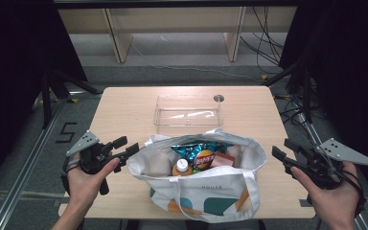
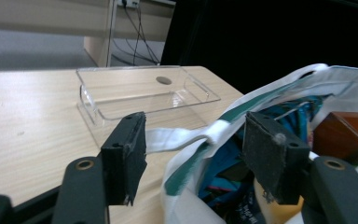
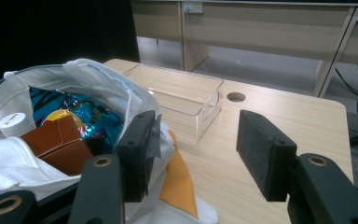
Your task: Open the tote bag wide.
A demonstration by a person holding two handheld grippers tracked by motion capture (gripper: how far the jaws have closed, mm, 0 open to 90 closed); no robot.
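a pale wooden tabotop is not the word here: a pale wooden tabletop [image 1: 124, 110] is seen in a dim room, with light wooden furniture legs and loose cables on the grey floor beyond it.

the left tongs [image 1: 127, 146] are held open just beside the left rim of a white canvas tote bag with teal and orange patches [image 1: 206, 191]; in the left gripper view the bag's rim and one white strap [image 2: 177, 136] lie between the pads, but no pressure on the cloth can be made out. the right tongs [image 1: 282, 151] are also held open, near the bag's right side and apart from it, with nothing between the pads.

the bag stands at the near middle of the tabletop, mouth open. inside it a blue foil crisp packet with a yellow and red logo [image 1: 199, 152], a bottle with a white cap and orange label [image 1: 182, 167] and a reddish-brown cardboard box [image 1: 222, 159] are packed close together. a clear rectangular plastic tray [image 1: 188, 111], empty, sits just behind the bag.

several risks are judged likely. the soft rim could be caught instead of an item, so the whole bag might be dragged or tipped. the bag could collapse inward if one side is released, and the contents would be hidden. the slippery foil packet could slide out of a shallow pinch. the bottle could topple if its neighbours are lifted first. the light tray could be pushed away by the shifting bag.
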